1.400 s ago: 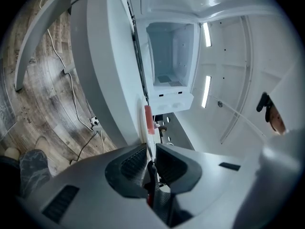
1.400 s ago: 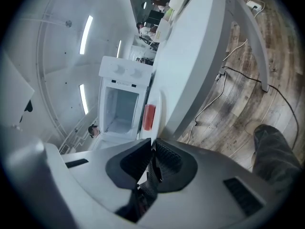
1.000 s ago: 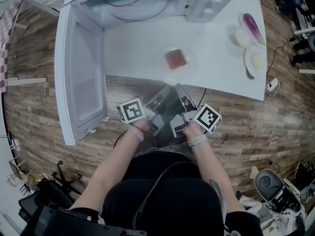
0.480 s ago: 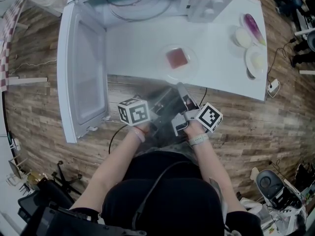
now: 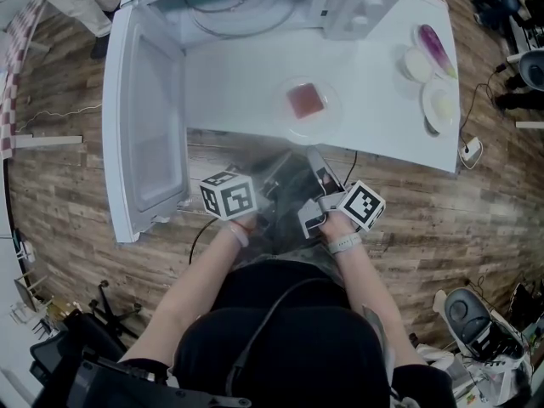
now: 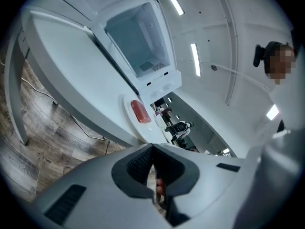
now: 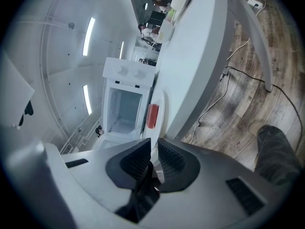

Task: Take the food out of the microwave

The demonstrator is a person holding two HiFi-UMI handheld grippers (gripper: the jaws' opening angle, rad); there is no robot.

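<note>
Table edge [image 5: 255, 131] runs just beside the food plate [image 5: 331, 110].

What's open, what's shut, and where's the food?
White microwave door: wide open.
White microwave cavity: no food inside.
Red food slab on clear plate: out on the white table.
Left gripper: shut, empty.
Right gripper: shut, empty.

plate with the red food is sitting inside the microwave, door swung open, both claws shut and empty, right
Not quite. The head view shows the plate with the red food on the white table in front of the microwave, not inside it. The rest holds: the door is swung open, and the left claw and right claw are both shut and empty.
</note>
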